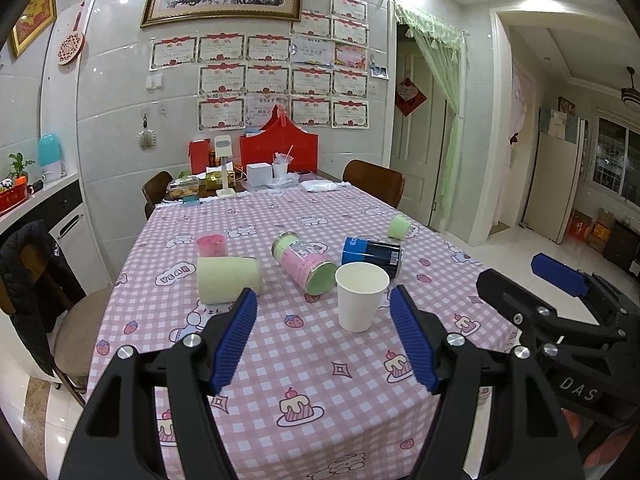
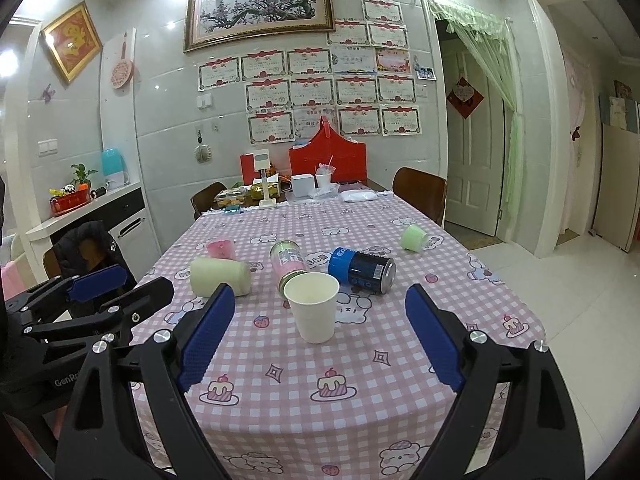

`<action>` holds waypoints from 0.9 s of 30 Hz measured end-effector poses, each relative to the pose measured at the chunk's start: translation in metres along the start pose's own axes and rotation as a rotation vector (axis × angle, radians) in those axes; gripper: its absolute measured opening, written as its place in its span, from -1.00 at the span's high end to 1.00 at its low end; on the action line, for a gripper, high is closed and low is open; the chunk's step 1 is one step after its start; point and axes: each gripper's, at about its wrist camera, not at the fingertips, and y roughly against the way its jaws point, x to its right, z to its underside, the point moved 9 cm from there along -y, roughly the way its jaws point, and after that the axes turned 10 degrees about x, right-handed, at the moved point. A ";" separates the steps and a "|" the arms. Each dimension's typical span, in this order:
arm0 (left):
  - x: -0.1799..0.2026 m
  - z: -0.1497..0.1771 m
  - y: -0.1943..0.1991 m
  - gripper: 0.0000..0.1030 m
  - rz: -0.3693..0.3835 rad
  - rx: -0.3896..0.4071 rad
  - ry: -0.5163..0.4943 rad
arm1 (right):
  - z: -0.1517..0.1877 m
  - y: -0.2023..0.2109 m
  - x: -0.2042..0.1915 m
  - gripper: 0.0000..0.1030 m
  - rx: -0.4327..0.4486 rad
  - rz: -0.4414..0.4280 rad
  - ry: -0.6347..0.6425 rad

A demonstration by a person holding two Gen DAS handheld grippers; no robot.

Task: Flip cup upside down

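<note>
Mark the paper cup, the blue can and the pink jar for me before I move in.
paper cup (image 2: 314, 316): right wrist view, on its white side wall.
blue can (image 2: 362, 270): right wrist view, on the dark middle of its side.
pink jar (image 1: 304, 261): left wrist view, on its pink label.

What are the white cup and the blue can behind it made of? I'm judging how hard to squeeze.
White cup: probably thin paper, matte, with a rolled rim and no shine. Blue can: looks like metal with a glossy printed wrap and a rimmed end, lying on its side; it should be stiffer.
</note>
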 end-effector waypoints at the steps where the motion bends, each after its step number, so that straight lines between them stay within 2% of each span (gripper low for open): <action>1: 0.000 0.000 0.000 -0.33 -0.002 -0.001 -0.001 | 0.001 0.000 0.000 -0.64 0.000 0.001 0.001; 27: -0.005 0.002 -0.006 -0.34 -0.019 -0.019 0.003 | 0.008 -0.006 0.002 -0.68 -0.023 -0.005 -0.004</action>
